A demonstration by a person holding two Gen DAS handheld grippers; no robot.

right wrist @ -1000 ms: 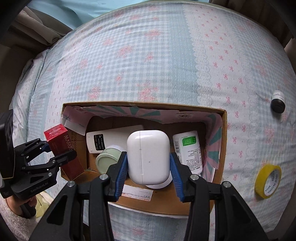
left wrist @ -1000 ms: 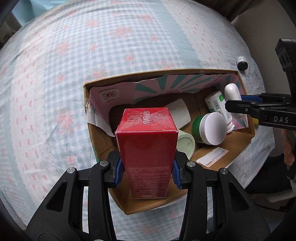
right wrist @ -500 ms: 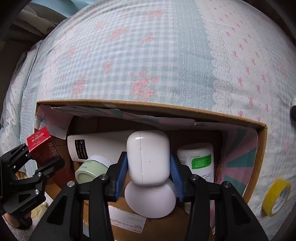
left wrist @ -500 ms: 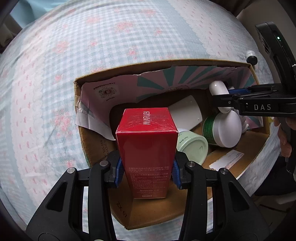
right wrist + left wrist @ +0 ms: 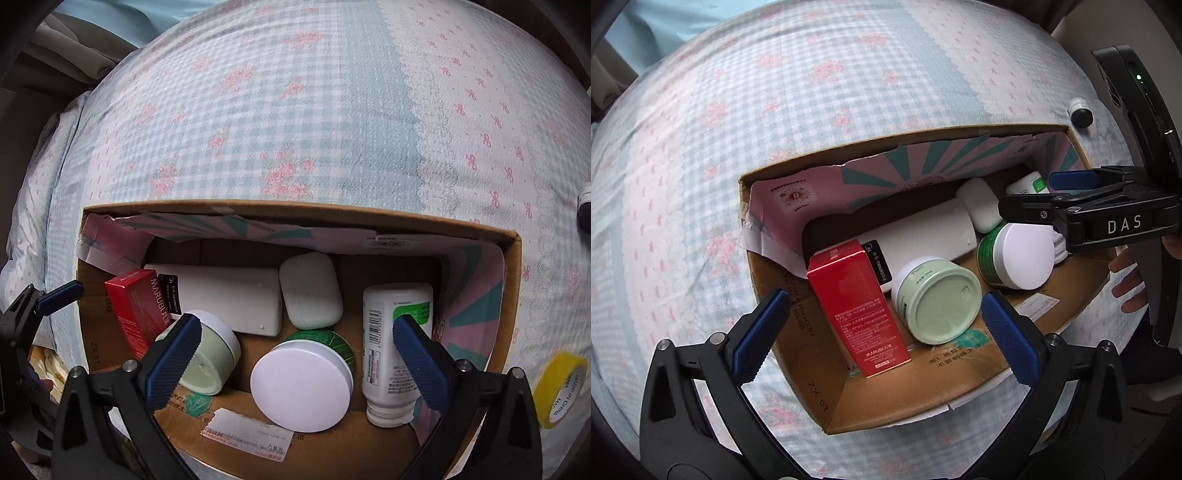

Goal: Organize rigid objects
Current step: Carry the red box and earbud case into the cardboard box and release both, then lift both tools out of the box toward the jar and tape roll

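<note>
An open cardboard box (image 5: 886, 406) (image 5: 295, 212) sits on the bed. Inside lie a red Marubi carton (image 5: 857, 306) (image 5: 138, 306), a pale green jar (image 5: 936, 301) (image 5: 208, 363), a white-lidded green jar (image 5: 1019, 254) (image 5: 301, 380), a white flat case (image 5: 919, 234) (image 5: 225, 299), a white earbud case (image 5: 982, 203) (image 5: 310, 290) and a white bottle with a green label (image 5: 393, 343). My left gripper (image 5: 882, 332) is open over the box's near left end. My right gripper (image 5: 295, 365) (image 5: 1060, 195) is open over the box's right part.
The box rests on a blue checked bedspread with pink flowers (image 5: 812, 110) (image 5: 295, 110). A small black-capped bottle (image 5: 1080, 112) (image 5: 584, 206) lies beyond the box on the right. A yellow tape roll (image 5: 561, 387) lies right of the box.
My left gripper opened and let the red carton drop into the box's left end. My right gripper opened and left the white earbud case in the box beside the flat case.
</note>
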